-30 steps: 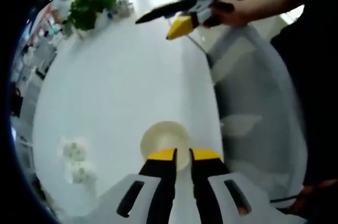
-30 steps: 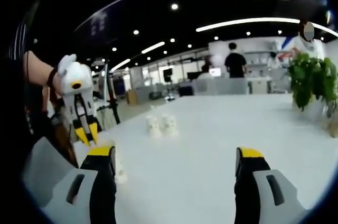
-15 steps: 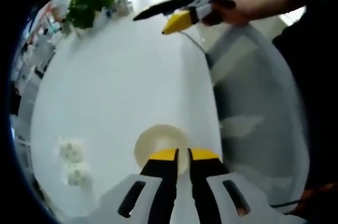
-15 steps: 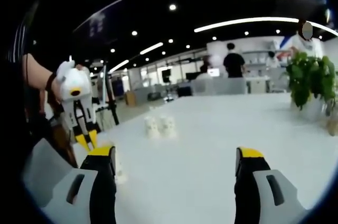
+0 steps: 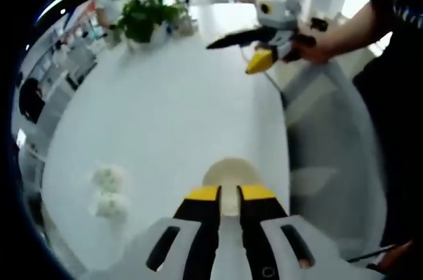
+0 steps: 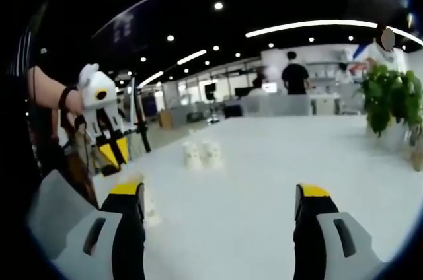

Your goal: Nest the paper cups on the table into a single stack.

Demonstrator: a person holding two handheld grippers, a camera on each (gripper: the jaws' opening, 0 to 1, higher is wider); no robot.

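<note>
My left gripper (image 5: 228, 193) is shut on the near rim of a white paper cup (image 5: 228, 173), whose open mouth faces the camera. Two more paper cups (image 5: 110, 191) stand side by side on the white table (image 5: 165, 108) to the left. In the right gripper view this pair of cups (image 6: 201, 154) stands ahead in the middle distance. My right gripper (image 6: 218, 201) is open, its jaws wide apart with nothing between them. The left gripper (image 6: 114, 154) hangs at the left above the table edge. The right gripper (image 5: 231, 55) hovers over the table's far right edge, a hand holding it.
A potted green plant (image 5: 149, 19) stands at the table's far end, also seen as the plant (image 6: 390, 105) on the right. The table edge (image 5: 281, 141) runs along the right, with floor beyond. A person (image 6: 294, 76) stands far behind the table.
The left gripper has lifted a little and tilted, the cup staying between its jaws. The right gripper stays open and has hardly moved.
</note>
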